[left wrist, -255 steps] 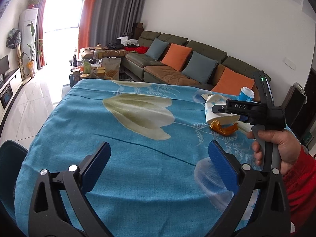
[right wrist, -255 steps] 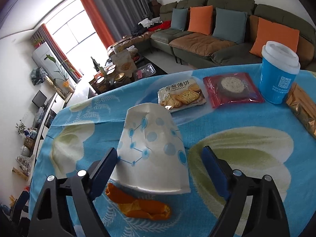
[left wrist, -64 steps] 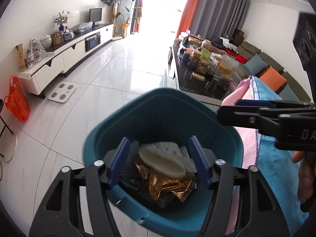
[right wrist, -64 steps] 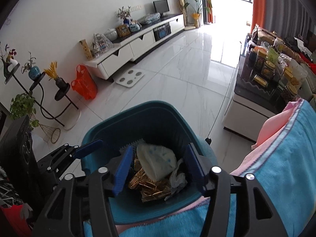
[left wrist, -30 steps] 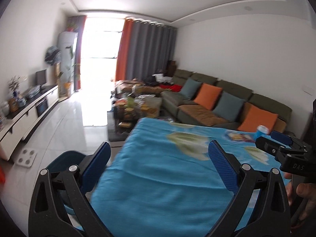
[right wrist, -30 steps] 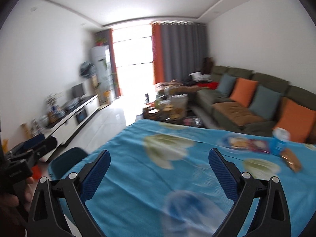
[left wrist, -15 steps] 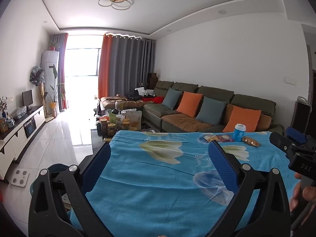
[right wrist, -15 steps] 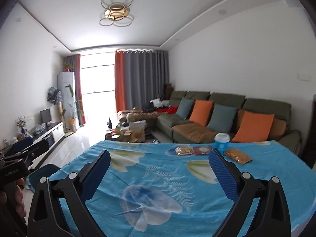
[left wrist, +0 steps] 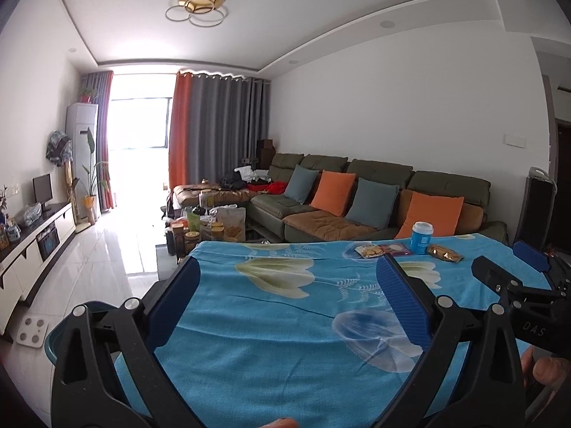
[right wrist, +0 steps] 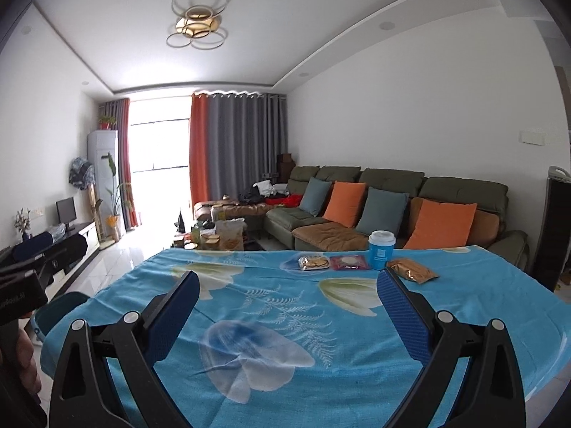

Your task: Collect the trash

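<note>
On the far side of the table with the blue floral cloth (left wrist: 271,342) lie a cracker packet (left wrist: 367,250), a red snack packet (left wrist: 394,248) and a gold wrapper (left wrist: 444,253), beside a blue cup with a white lid (left wrist: 421,238). The right wrist view shows the same cracker packet (right wrist: 314,262), red packet (right wrist: 349,262), cup (right wrist: 381,249) and gold wrapper (right wrist: 411,270). My left gripper (left wrist: 287,285) is open and empty above the near table edge. My right gripper (right wrist: 288,296) is also open and empty. The teal bin (left wrist: 53,335) stands on the floor at the table's left corner.
A green sofa (right wrist: 392,207) with orange and grey cushions runs behind the table. A coffee table crowded with jars and bags (left wrist: 210,224) stands beyond the far left corner. White tiled floor (left wrist: 89,260) opens to the left, with a TV cabinet (left wrist: 32,235) along the wall.
Both grippers have swung up from over the bin, where the white paper bag now lies, back to face the table. In the last half second the views barely shifted.
</note>
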Action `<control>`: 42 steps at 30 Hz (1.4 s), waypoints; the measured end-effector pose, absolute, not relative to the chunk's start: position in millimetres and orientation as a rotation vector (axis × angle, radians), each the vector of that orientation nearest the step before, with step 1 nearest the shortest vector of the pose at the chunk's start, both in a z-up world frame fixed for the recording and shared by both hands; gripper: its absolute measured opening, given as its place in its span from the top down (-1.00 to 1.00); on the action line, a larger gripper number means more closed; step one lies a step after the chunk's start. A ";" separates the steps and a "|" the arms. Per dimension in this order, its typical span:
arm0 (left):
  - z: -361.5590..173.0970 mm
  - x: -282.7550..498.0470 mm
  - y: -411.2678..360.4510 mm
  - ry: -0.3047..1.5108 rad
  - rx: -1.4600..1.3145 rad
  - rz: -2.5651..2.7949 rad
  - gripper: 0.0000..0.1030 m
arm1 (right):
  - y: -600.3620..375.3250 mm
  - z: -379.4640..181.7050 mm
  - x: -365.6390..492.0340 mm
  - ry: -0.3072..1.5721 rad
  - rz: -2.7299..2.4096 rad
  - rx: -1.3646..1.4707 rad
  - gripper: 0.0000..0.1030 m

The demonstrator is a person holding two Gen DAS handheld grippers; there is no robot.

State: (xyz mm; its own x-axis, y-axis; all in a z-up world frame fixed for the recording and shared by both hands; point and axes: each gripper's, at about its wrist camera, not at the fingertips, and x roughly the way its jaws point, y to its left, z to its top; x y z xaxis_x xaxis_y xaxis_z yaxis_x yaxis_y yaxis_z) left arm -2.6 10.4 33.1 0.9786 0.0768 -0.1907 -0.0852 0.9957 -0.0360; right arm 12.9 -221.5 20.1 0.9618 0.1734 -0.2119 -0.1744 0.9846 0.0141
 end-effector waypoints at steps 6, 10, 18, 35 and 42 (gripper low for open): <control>27.5 -11.0 10.4 0.150 -0.037 0.079 -0.89 | -212.1 17.8 2.3 0.195 0.173 -0.036 -0.87; 22.0 -11.7 11.6 0.153 -0.043 0.079 -0.89 | -207.7 17.8 -3.0 0.189 0.166 -0.058 -0.87; 19.8 -14.6 11.3 0.148 -0.039 0.071 -0.89 | -206.8 19.3 -7.0 0.178 0.150 -0.059 -0.87; 12.8 -13.5 11.6 0.152 -0.047 0.065 -0.89 | -203.4 16.2 -4.3 0.196 0.149 -0.073 -0.87; 11.5 -12.6 7.7 0.156 -0.048 0.047 -0.89 | -201.9 15.9 -3.5 0.208 0.149 -0.080 -0.87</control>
State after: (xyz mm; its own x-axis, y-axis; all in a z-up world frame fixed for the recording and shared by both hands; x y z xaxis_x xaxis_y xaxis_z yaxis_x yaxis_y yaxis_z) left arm -12.6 7.7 11.5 0.9868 0.0425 -0.1559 -0.0501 0.9977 -0.0446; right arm -3.5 -201.9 15.9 0.9675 0.1390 -0.2112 -0.1554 0.9858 -0.0635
